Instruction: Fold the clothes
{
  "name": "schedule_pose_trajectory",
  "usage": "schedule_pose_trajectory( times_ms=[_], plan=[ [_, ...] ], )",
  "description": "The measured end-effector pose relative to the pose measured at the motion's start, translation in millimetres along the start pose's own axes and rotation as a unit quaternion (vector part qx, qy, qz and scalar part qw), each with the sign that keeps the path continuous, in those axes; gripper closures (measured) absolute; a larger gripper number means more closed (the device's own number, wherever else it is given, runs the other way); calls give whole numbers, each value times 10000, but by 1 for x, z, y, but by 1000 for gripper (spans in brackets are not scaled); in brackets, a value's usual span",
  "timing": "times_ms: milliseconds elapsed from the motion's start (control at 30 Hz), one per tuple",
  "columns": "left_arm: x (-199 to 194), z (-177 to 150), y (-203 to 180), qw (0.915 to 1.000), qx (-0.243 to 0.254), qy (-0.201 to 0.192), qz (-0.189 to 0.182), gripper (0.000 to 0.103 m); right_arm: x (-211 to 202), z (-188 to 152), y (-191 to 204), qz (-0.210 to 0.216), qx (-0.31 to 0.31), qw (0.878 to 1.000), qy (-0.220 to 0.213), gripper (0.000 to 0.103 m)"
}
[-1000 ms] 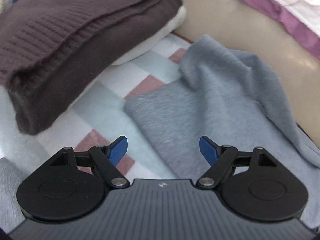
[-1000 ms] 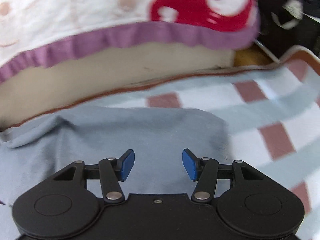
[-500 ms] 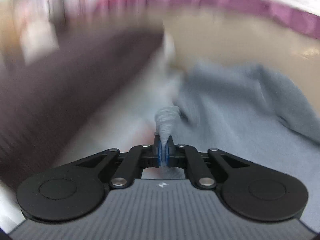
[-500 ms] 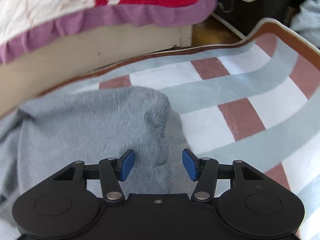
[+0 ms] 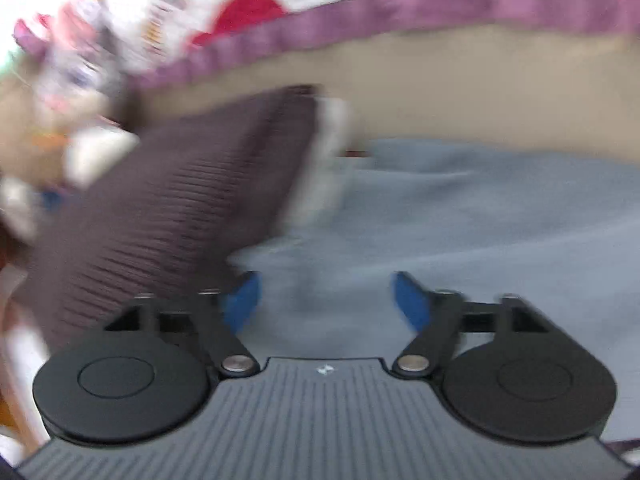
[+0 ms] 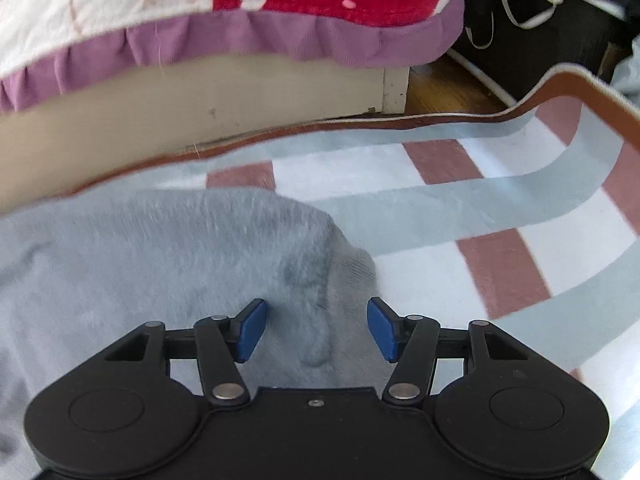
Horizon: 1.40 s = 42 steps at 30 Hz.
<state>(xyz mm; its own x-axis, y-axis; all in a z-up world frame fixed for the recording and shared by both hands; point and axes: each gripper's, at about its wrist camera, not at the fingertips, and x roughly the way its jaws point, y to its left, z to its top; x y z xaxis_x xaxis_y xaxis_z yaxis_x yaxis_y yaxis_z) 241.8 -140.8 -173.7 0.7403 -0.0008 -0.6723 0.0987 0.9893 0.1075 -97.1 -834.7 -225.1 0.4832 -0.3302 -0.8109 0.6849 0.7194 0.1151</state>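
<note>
Your left hand-held gripper [image 5: 324, 300] stands wide apart over the soft grey fleece garment [image 5: 480, 216], which lies spread on the checked blue, white and rose rug [image 6: 460, 208] on the floor beside the bed. Its jaws have just been opening, and nothing sits between the blue pads [image 5: 242, 300]; the fleece lies below and ahead of them, not gripped. The left view is blurred, so fine folds there cannot be read.

Your right hand-held gripper [image 6: 316, 328] is also apart, at a moderate width, and has just eased slightly wider. It hangs directly over the garment's ribbed end, which looks like a cuff or hem [image 6: 352, 276]. That end lies between the pads but is not pinched.

The relation to work from: the garment runs lengthwise from this ribbed end, under the right gripper, away to the left toward the folded dark brown ribbed knit sweater [image 5: 180, 200]. The right gripper is the nearer one to the free end; the left gripper stands at the opposite end, just beside the brown stack.

Judged from this layout, the next fold probably calls for closing the right gripper on the ribbed end and carrying it leftward along that long axis.
</note>
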Motion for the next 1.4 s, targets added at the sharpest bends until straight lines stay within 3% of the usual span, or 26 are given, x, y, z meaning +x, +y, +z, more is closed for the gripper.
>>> schedule_pose_trajectory(
  times_ms=[133,233,267,367,433,467,500,567,667,800,867,933,1000,1067,1200,1300,1400],
  plan=[
    [-11,0,-25,9934,-313,127,-1093,25,10,5,-7,181,334,9993,-56,39],
    [-14,0,-61,9865,93,165,-1626,25,21,10,-7,218,366,9991,-80,29],
    [-13,-1,-75,9843,271,179,-1734,26,28,11,-5,223,298,9993,-35,20],
    [-10,-6,-118,9750,647,342,-2096,27,47,11,17,-225,-472,9986,47,12],
    [-8,-12,-142,9691,739,478,-2307,27,43,13,21,-118,-644,9978,-130,37],
    [-7,-17,-152,9678,735,541,-2346,28,40,14,23,-65,-730,9971,-219,79],
    [-6,-22,-159,9684,703,598,-2316,28,38,15,25,-42,-825,9961,-307,79],
    [-7,-30,-167,9717,665,718,-2152,28,35,18,30,-616,-1198,9899,-451,79],
    [-8,-41,-172,9781,720,977,-1691,27,44,14,40,-1231,-1624,9785,-314,54],
    [-22,-53,-159,9850,759,1085,-1103,28,34,6,61,-1416,-1978,9694,-329,44],
    [-40,-59,-149,9868,797,996,-1001,27,10,5,63,-1070,-1983,9737,-351,40],
    [-64,-65,-139,9867,811,981,-1007,25,-15,4,53,-471,-1743,9835,-106,36],
    [-90,-75,-122,9875,662,958,-1060,24,-35,2,36,129,-1149,9910,671,34],
    [-110,-88,-103,9877,456,1046,-1066,24,-62,-13,17,593,-346,9898,1250,34],
    [-139,-120,-57,9868,250,1477,-608,24,-141,-73,-22,1521,193,9859,669,34],
    [-163,-142,-16,9830,-163,1810,-265,24,-186,-129,-47,1524,446,9866,383,34],
    [-190,-165,15,9804,-476,1913,-78,22,-204,-185,-76,1557,1132,9806,374,34]
  ],
)
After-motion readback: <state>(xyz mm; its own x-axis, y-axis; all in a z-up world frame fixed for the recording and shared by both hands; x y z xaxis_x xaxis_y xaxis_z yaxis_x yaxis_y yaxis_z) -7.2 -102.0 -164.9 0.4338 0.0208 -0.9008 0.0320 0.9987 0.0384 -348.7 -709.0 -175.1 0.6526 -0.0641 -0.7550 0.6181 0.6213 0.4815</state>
